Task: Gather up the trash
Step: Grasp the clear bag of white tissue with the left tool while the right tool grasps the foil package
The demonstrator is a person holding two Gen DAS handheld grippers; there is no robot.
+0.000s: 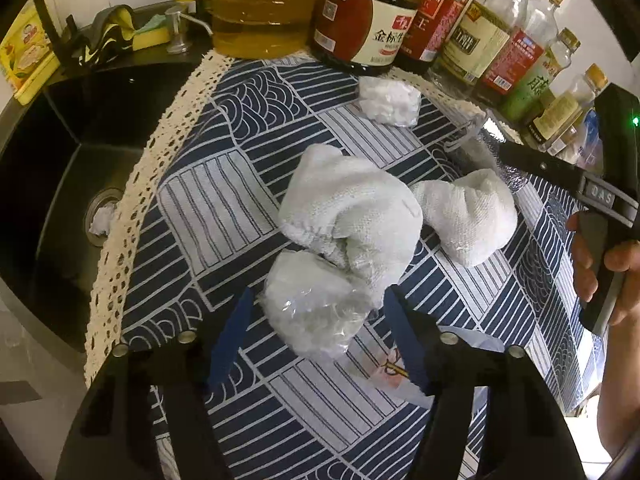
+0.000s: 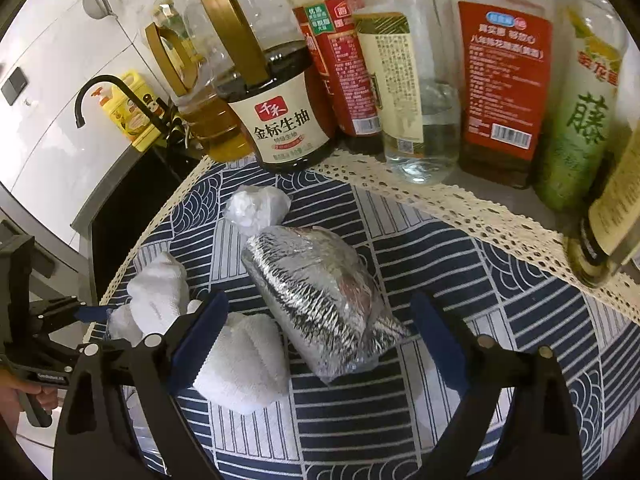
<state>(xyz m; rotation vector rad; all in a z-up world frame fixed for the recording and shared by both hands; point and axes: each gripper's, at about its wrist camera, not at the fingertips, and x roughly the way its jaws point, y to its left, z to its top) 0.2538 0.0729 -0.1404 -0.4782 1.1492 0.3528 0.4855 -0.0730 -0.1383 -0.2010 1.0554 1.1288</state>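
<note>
We find the left gripper [image 1: 316, 312] at the lower centre of the left wrist view, its blue-padded jaws parted around a crumpled clear plastic bag of white waste [image 1: 316, 304]. The left pad stands just clear of the bag; whether the right pad touches it we cannot tell, so we judge no grip made.

In the right wrist view, the right gripper [image 2: 320, 336] sits at lower centre with its jaws wide apart, straddling a silver foil-wrapped bundle in clear film [image 2: 320, 300]. Neither pad touches it. The bundle's long axis runs from the upper left of the frame to the lower right, diagonal to the line between the pads, so we judge a closing grip would catch it obliquely across its width.

Both items lie on the blue-and-white patterned cloth [image 2: 460, 272], each directly ahead of its own gripper.
</note>
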